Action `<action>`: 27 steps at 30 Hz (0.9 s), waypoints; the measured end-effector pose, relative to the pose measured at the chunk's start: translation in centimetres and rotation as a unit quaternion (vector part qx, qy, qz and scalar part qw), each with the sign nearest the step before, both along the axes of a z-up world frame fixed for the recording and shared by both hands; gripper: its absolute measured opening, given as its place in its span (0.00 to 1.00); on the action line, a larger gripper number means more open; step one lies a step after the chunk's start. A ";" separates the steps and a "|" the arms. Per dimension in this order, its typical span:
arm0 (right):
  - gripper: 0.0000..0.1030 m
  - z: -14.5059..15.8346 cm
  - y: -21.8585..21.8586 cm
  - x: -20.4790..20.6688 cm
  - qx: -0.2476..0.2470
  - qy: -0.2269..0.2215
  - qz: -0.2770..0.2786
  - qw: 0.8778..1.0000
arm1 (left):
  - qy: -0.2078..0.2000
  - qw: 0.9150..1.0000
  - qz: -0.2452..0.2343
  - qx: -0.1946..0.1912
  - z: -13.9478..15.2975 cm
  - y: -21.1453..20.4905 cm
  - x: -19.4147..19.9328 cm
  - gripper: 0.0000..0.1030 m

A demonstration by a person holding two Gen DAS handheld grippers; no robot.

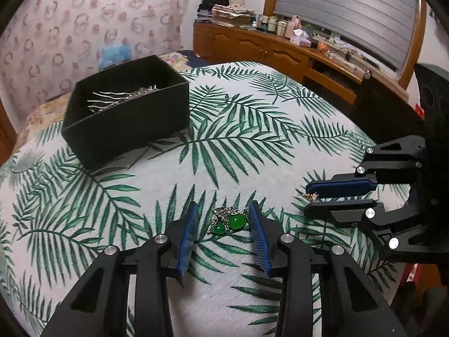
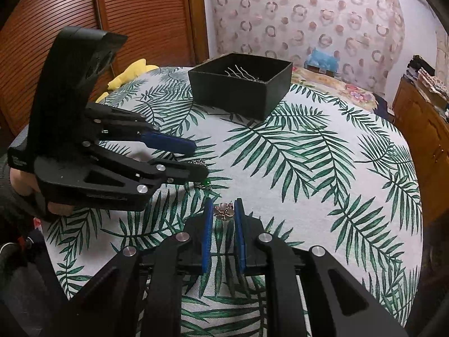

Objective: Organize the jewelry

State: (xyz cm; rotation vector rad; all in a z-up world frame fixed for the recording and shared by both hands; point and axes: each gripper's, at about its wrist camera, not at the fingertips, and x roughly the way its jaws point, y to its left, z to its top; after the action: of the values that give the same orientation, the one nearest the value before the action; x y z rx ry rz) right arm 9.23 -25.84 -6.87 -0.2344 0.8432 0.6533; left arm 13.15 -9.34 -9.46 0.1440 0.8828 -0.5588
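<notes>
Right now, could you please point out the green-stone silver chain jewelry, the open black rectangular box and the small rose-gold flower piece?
green-stone silver chain jewelry (image 1: 237, 221): left wrist view, on the larger green stone.
open black rectangular box (image 2: 238, 95): right wrist view, on its near outer wall.
small rose-gold flower piece (image 2: 223, 211): right wrist view, on its centre.

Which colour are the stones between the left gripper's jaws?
Green stones, clearest in left wrist view.

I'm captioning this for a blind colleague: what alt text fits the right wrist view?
The right gripper brackets a small rose-gold flower brooch on a palm-leaf tablecloth. The left gripper reaches in from the left, and a black box with silver hairpins stands behind.
</notes>
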 end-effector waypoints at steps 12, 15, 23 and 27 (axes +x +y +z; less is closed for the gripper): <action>0.16 0.1 -0.2 -0.1 0.005 0.001 -0.001 1.000 | 0.002 1.000 -0.008 -0.017 0.2 0.3 -0.4 0.03; 0.16 0.1 -0.1 -0.1 0.005 0.001 0.001 1.000 | -0.012 1.000 -0.008 -0.003 0.4 0.0 -0.8 0.01; 0.16 0.4 0.2 -0.3 0.005 -0.004 0.002 1.000 | -0.035 0.999 0.004 -0.010 1.9 0.8 -1.4 0.00; 0.16 0.5 0.0 -0.3 0.006 -0.004 -0.001 1.000 | -0.047 0.999 0.013 -0.016 2.9 1.4 -1.5 0.00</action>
State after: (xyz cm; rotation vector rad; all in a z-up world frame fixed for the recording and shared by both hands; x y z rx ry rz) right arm 8.97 -25.84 -6.38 -0.2257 0.8306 0.6552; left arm 11.64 -7.89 -6.51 0.1282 0.7822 -0.5376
